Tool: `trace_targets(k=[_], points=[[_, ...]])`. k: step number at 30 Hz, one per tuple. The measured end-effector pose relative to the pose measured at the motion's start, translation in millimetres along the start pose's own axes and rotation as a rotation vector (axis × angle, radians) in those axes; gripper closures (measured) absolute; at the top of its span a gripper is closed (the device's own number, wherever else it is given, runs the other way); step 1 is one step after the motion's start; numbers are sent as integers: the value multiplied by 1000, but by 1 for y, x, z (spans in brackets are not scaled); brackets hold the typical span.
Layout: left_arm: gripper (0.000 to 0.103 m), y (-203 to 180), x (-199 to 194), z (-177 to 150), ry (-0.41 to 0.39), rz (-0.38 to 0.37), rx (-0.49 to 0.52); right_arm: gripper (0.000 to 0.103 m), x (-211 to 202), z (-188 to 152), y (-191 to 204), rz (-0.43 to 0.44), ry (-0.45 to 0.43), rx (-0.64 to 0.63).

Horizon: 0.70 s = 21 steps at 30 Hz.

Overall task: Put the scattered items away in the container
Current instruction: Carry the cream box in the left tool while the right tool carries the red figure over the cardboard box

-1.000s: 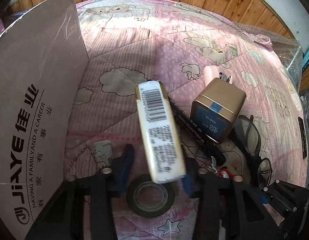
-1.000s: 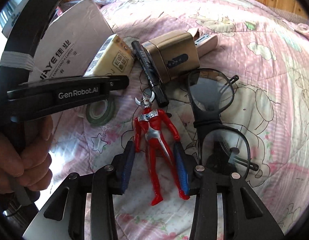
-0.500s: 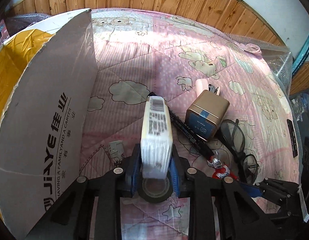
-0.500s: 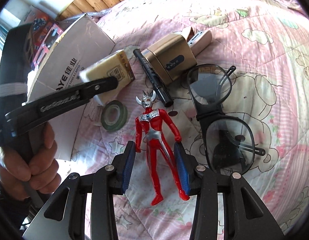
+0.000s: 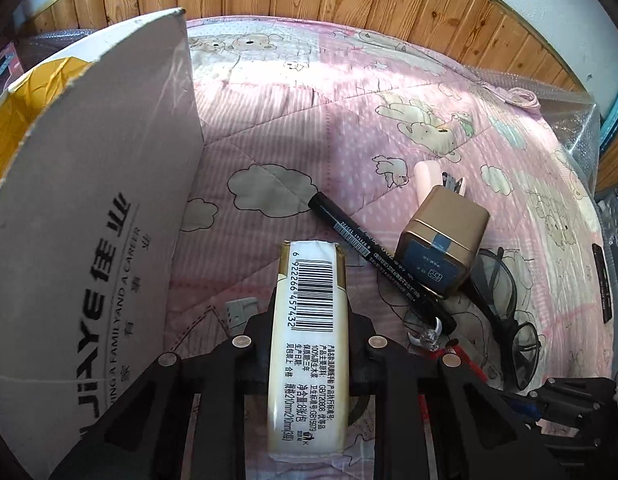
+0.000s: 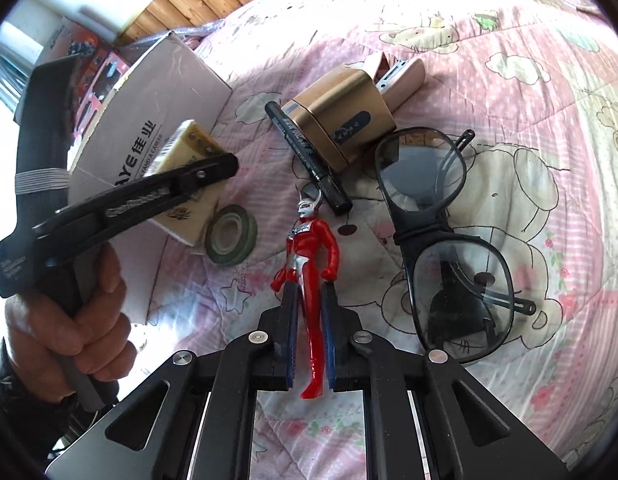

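Note:
A cream tissue pack [image 5: 309, 340] with a barcode sits lengthwise between the fingers of my left gripper [image 5: 311, 314], which is shut on it and holds it above the quilt. The open cardboard box [image 5: 89, 220] stands just to its left. In the right wrist view the same pack [image 6: 181, 216] hangs near the box [image 6: 169, 92]. My right gripper [image 6: 309, 312] is shut on the legs of a red and silver toy figure [image 6: 309, 256], whose head leans away from me.
On the pink quilt lie a black marker [image 6: 305, 152], a gold tin [image 6: 341, 116], a pink case [image 6: 401, 76], black glasses [image 6: 437, 216] and a green tape roll [image 6: 231, 234]. A hand [image 6: 81, 320] grips the left tool. A wooden wall [image 5: 349, 12] runs behind.
My left gripper went from open to shut on the tissue pack and lifted it off the tape roll. My right gripper shut on the red figure's legs and tipped it up.

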<state>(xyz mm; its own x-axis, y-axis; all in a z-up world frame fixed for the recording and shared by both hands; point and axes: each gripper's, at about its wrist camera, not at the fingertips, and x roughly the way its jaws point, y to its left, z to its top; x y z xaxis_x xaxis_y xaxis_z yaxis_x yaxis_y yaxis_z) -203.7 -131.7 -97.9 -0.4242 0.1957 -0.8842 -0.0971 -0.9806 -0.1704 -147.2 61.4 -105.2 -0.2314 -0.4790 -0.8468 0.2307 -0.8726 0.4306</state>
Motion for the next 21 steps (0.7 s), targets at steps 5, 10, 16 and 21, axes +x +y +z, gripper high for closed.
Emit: trace_targets(k=[5, 10, 16, 21], points=[[80, -1, -26, -12, -21, -24, -9, 81, 6, 0, 4, 5, -6, -7], [80, -4, -47, -26, -33, -57, -5, 51, 31, 4, 22, -77, -40, -85], [80, -4, -72, -40, -49, -73, -3, 90, 25, 3, 14, -105, -42, -74], [80, 0, -101, -50, -80, -79, -3, 90, 19, 0, 10, -69, -45, -24]])
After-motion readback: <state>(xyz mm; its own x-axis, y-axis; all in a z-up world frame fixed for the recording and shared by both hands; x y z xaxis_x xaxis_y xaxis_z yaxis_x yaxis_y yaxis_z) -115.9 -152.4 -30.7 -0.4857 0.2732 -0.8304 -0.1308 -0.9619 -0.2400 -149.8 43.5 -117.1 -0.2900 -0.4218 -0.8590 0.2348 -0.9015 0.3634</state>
